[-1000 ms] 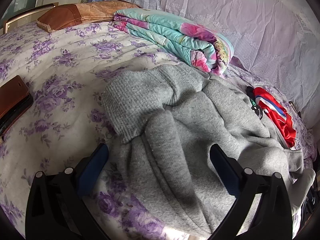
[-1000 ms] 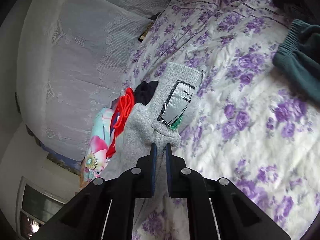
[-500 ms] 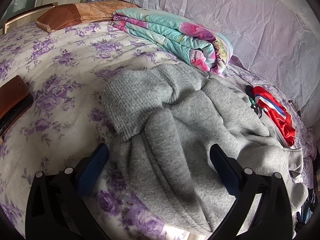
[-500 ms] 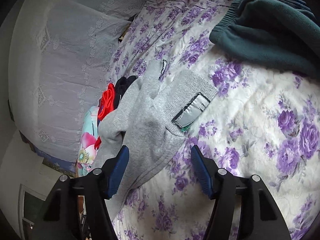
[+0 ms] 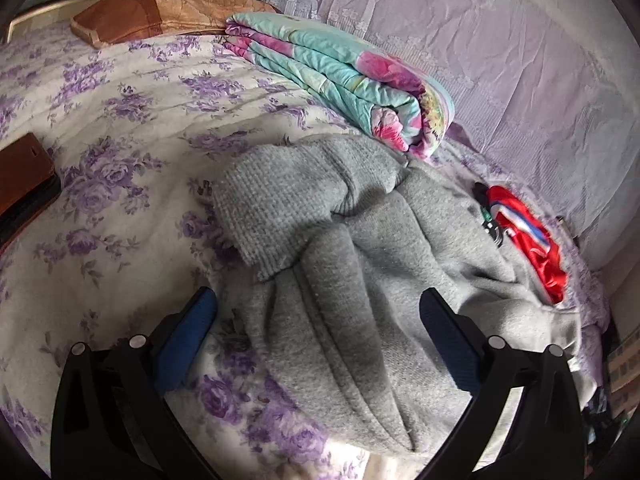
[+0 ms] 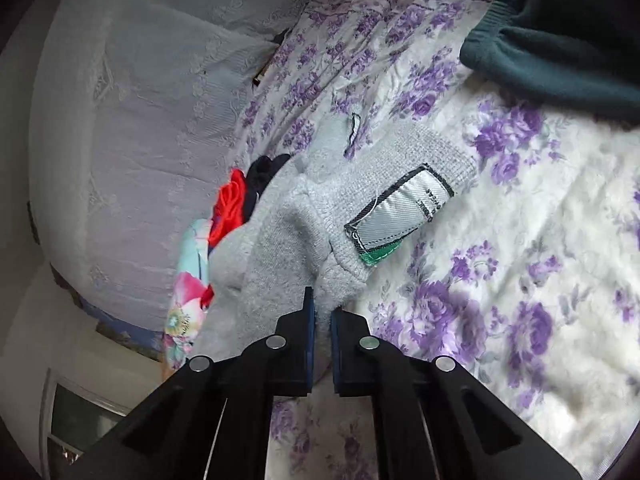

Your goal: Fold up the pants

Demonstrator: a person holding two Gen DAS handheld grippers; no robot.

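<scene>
Two hand-held grippers work over gray pants (image 5: 360,280) heaped on the flowered bed (image 5: 120,200). Left hand-held gripper (image 5: 318,318) gapes wide, straddling a fold without pressing it. Right hand-held gripper (image 6: 322,312) is pinched narrow on the pants' waistband edge; a label (image 6: 396,212) lies at its one o'clock.

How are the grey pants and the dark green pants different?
The grey pants are light, with a sewn label, and pinched in the right gripper. The green pants are dark, show no label, and lie untouched farther off. Both are soft, with ribbed bands, on the flowery bedspread.
</scene>
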